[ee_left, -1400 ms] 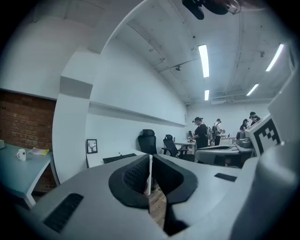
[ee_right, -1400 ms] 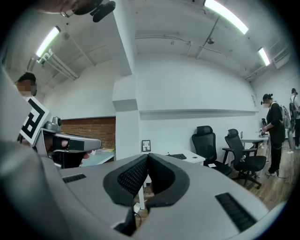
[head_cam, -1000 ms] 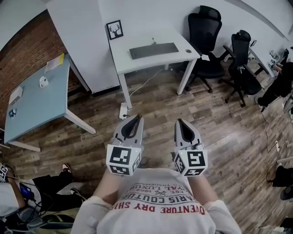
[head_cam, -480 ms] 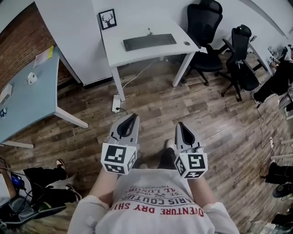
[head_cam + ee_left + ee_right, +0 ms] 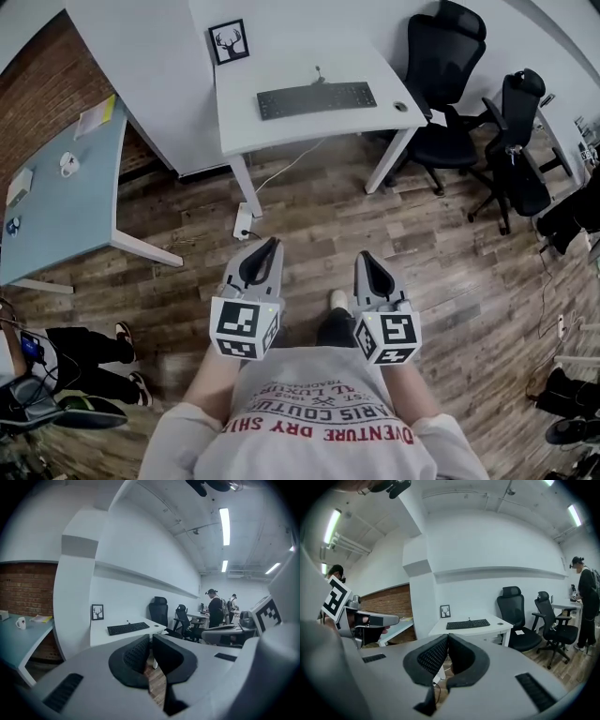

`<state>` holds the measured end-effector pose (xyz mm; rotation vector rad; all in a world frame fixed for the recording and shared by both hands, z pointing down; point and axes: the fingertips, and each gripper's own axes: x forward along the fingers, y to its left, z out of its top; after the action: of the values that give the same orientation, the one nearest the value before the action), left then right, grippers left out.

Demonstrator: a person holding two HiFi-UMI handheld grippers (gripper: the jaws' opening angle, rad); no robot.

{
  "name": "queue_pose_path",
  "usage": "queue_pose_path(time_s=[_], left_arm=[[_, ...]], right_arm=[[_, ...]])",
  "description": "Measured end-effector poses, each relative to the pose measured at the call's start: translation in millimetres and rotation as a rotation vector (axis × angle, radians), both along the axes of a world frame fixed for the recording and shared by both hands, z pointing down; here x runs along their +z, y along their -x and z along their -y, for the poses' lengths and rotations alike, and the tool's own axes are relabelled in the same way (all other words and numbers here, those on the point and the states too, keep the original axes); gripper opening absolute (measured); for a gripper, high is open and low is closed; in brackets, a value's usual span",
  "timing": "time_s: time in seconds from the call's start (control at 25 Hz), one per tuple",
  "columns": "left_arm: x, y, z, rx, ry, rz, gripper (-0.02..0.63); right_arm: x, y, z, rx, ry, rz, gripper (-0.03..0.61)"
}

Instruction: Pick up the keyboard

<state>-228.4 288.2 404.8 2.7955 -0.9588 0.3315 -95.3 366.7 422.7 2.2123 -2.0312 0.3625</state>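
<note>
Left tongs (image 5: 271,244): being held clenched, empty.
Right tongs (image 5: 365,257): being held clenched, empty.
Keyboard (image 5: 317,99): lying upper centre on the counter (image 5: 281,131), well apart; risks being shoved if reached clenched.

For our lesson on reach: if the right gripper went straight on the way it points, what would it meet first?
Probably the front edge of the white desk, short of the keyboard; only wooden floor lies before the right gripper until then. Depth is unclear.

Both grippers held out in front, side by side.
The left gripper (image 5: 265,251) and right gripper (image 5: 366,262) have their jaws together, empty.
</note>
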Motion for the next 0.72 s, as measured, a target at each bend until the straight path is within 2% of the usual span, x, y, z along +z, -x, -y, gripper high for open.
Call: queue_pose_path(time_s=[0.24, 0.52, 0.72], left_arm=[[0, -64, 53, -0.059, 0.038, -0.01, 0.04], [-5, -139, 101, -0.134, 0.024, -0.012, 0.04], [1, -175, 129, -0.191, 0.026, -0.015, 0.04]], right_arm=[[1, -70, 65, -0.06, 0.033, 0.013, 0.025], [-4, -150, 125, -0.131, 0.027, 0.006, 0.025], [1, -191, 160, -0.188, 0.035, 0.002, 0.025]])
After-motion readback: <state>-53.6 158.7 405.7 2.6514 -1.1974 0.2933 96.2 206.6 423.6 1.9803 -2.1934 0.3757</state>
